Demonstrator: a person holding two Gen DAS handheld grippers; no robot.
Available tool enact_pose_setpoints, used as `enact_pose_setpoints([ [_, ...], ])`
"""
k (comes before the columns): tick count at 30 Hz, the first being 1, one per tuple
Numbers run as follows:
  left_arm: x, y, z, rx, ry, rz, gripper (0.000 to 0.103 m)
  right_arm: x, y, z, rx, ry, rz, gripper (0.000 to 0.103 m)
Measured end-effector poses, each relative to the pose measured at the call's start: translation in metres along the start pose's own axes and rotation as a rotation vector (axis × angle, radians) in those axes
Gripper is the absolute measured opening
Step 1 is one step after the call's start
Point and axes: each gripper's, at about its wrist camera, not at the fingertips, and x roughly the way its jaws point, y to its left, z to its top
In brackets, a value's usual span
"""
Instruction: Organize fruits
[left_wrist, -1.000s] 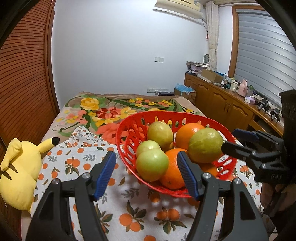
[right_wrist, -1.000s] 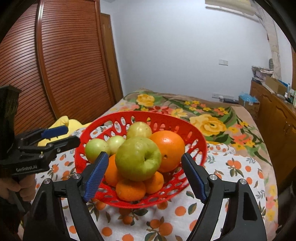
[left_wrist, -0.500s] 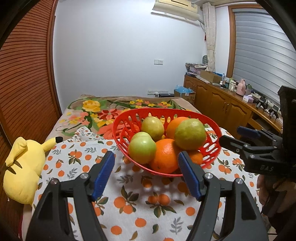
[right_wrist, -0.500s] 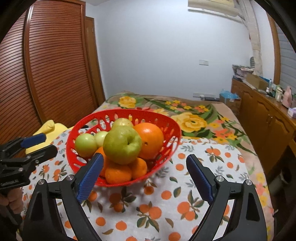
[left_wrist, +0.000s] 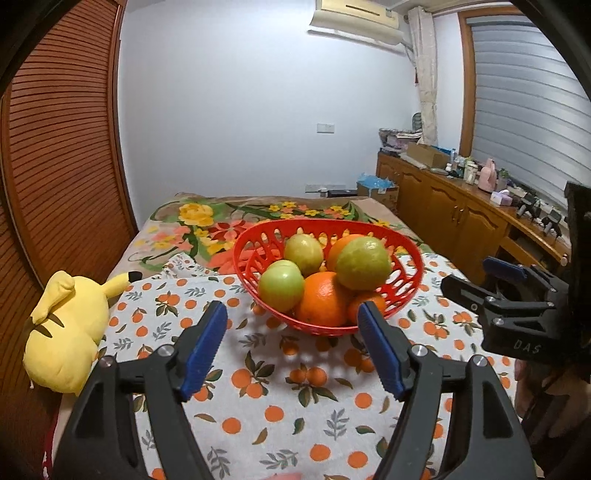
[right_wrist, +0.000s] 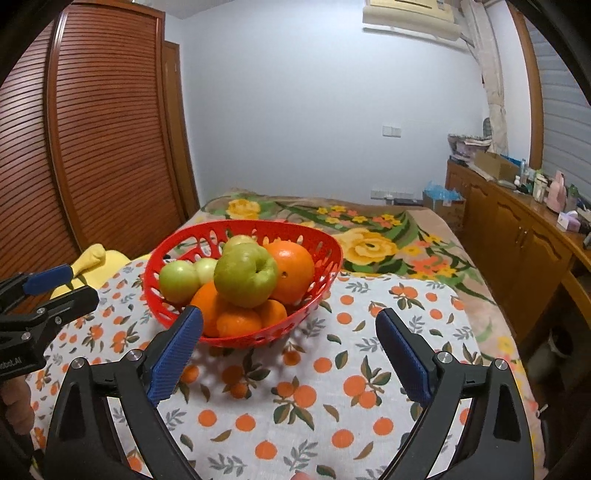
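A red basket (left_wrist: 406, 291) stands on the orange-print cloth (left_wrist: 280, 398), filled with several green guavas and oranges. A large green fruit (left_wrist: 364, 263) tops the pile; it also shows in the right wrist view (right_wrist: 245, 275), in the basket (right_wrist: 317, 295). My left gripper (left_wrist: 291, 350) is open and empty, in front of the basket and apart from it. My right gripper (right_wrist: 291, 354) is open and empty, also short of the basket. Each gripper shows at the edge of the other's view: the right one (left_wrist: 480, 275), the left one (right_wrist: 59, 286).
A yellow plush toy (left_wrist: 66, 325) lies at the cloth's left edge. A floral bedspread (right_wrist: 384, 236) stretches behind the basket. A wooden louvred wardrobe (right_wrist: 110, 129) is at left; a wooden cabinet (left_wrist: 461, 218) with small items runs along the right.
Both grippers have drawn back from the basket; it looks smaller and farther now. Both stay open and empty. The fruits have not moved.
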Motion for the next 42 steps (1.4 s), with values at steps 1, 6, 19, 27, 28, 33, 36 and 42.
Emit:
enact_pose_setpoints([
  [1, -0.003, -0.001, 0.0, 0.001, -0.001, -0.002, 0.076, -0.004, 0.001, -0.001, 0.0, -0.006, -0.002, 0.096],
  [6, -0.021, -0.006, -0.002, 0.0, -0.023, 0.023, 0.079, -0.019, 0.002, -0.003, 0.002, -0.025, -0.005, 0.096],
  [19, -0.059, -0.014, -0.011, 0.004, -0.041, 0.051, 0.082, -0.073, 0.008, -0.006, 0.001, -0.102, -0.008, 0.096],
  [27, -0.079, -0.018, -0.018, -0.004, -0.062, 0.059, 0.086, -0.097, 0.013, -0.01, -0.016, -0.138, -0.012, 0.096],
  [28, -0.08, -0.017, -0.019, -0.006, -0.063, 0.058, 0.086, -0.099, 0.015, -0.012, -0.019, -0.143, -0.015, 0.096],
  [33, -0.083, -0.017, -0.02, -0.015, -0.062, 0.055, 0.086, -0.105, 0.019, -0.016, -0.019, -0.147, -0.008, 0.096],
  [36, -0.082, -0.017, -0.021, -0.016, -0.061, 0.051, 0.086, -0.106, 0.019, -0.019, -0.016, -0.148, -0.003, 0.096],
  [42, -0.081, -0.016, -0.023, -0.017, -0.057, 0.053, 0.086, -0.107, 0.018, -0.019, -0.016, -0.148, -0.003, 0.096],
])
